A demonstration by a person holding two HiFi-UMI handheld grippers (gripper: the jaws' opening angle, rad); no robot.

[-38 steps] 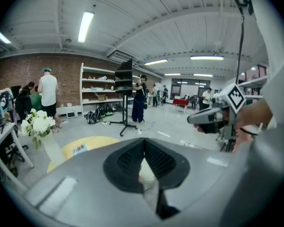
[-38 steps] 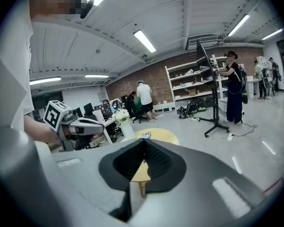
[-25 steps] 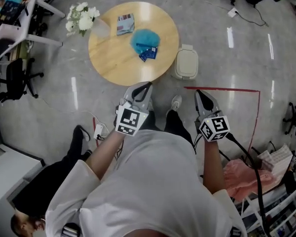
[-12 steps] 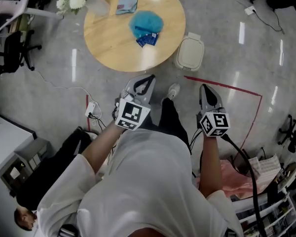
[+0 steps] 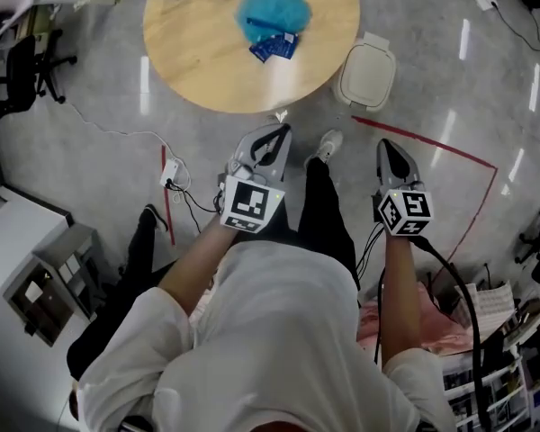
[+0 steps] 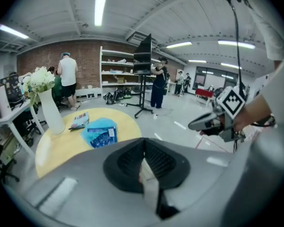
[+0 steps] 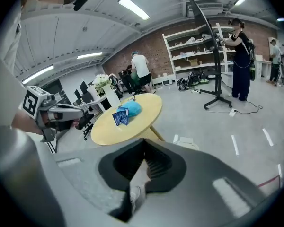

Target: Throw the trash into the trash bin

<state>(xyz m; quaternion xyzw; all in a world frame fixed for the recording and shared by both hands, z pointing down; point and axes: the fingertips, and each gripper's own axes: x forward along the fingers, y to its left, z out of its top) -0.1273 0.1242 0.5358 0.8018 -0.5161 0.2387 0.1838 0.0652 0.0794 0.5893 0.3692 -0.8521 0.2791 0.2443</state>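
Floor: grey; round table (image 5: 207, 61), bin (image 5: 367, 70) just beside.
Table: blue packets (image 5: 274, 48).
Left gripper (image 5: 279, 130): clenched, empty.
Right gripper (image 5: 389, 146): clenched, empty.

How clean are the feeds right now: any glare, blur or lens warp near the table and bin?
Head view: sharp, with ceiling-light streaks on the glossy floor beside the table and past the trash bin. Left gripper view: strong fisheye bend, dark corners, the left gripper itself blurred up close, blue packets readable. Right gripper view: same warp and vignette, table clear.
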